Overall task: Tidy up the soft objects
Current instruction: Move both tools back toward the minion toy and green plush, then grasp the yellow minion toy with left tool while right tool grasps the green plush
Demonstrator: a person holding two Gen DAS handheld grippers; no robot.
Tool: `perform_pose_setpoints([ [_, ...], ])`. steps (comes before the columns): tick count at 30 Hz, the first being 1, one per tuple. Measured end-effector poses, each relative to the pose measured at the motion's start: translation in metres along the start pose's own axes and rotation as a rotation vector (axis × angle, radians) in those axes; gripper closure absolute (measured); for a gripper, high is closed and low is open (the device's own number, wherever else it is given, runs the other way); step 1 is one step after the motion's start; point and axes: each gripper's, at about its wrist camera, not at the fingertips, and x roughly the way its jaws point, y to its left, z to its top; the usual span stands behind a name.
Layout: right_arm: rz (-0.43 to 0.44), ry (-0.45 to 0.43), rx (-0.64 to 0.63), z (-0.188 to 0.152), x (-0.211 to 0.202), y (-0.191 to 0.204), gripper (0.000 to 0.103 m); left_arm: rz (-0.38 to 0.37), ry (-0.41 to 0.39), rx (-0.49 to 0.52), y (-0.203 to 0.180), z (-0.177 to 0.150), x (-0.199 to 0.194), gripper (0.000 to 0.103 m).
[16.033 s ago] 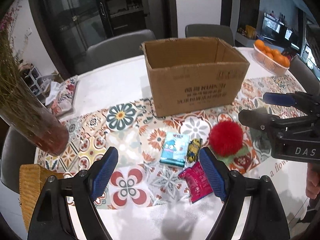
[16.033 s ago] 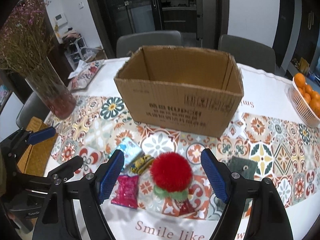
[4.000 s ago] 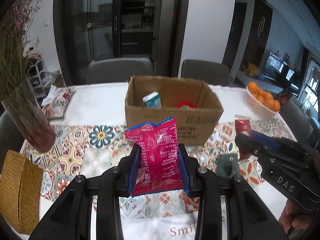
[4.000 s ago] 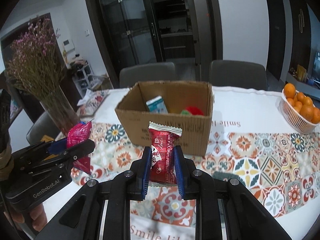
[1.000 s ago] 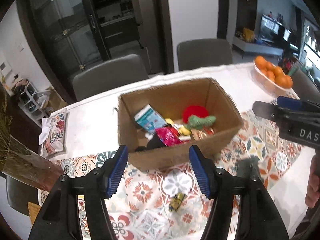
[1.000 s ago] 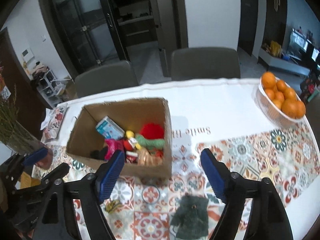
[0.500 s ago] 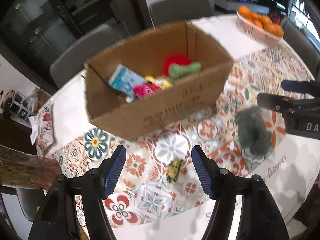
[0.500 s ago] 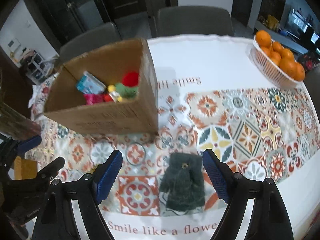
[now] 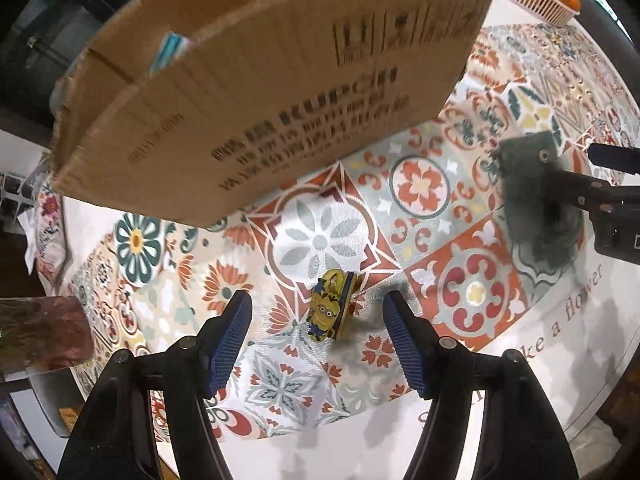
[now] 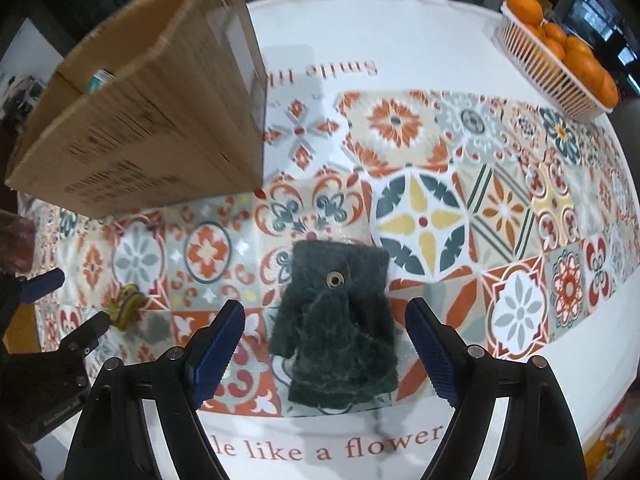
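A small yellow minion toy [image 9: 331,307] lies on the patterned tablecloth, between the fingers of my open left gripper [image 9: 320,340], which hovers just above it. A dark green fuzzy glove [image 10: 337,331] lies flat between the fingers of my open right gripper [image 10: 326,350]. The glove also shows in the left wrist view [image 9: 534,196], with the right gripper over it. The minion toy shows at the left of the right wrist view [image 10: 127,305]. The cardboard box [image 9: 256,80] stands behind both, with a blue packet peeking over its rim.
A white basket of oranges [image 10: 560,56] stands at the far right of the table. A glass vase [image 9: 44,332] stands at the left edge. The white table edge with printed lettering runs along the front.
Both grippers have dropped low toward the table. The left one now straddles the minion toy, the right one straddles the green glove. The box contents have gone out of sight.
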Motion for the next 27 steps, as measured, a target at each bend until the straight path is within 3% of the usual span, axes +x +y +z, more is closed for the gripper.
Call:
perform_pose_setpoints([
  [12,-0.034,0.109,0.001,-0.001,0.048,-0.001,0.02,0.006,0.092,-0.014,-0.001,0.004,0.048,0.036],
  [20,-0.057,0.119,-0.029,-0.009,0.063,0.009,0.02,-0.004,0.111,-0.025,0.002,-0.001,0.066,0.041],
  [22,-0.051,0.12,-0.025,-0.008,0.067,0.011,0.02,-0.018,0.105,-0.041,0.004,-0.002,0.066,0.044],
  [24,-0.044,0.118,-0.022,-0.008,0.07,0.011,0.021,-0.044,0.102,-0.057,0.01,-0.006,0.07,0.054],
  [27,-0.04,0.096,-0.034,-0.008,0.071,0.013,0.033,-0.101,0.092,-0.083,0.015,-0.018,0.074,0.068],
])
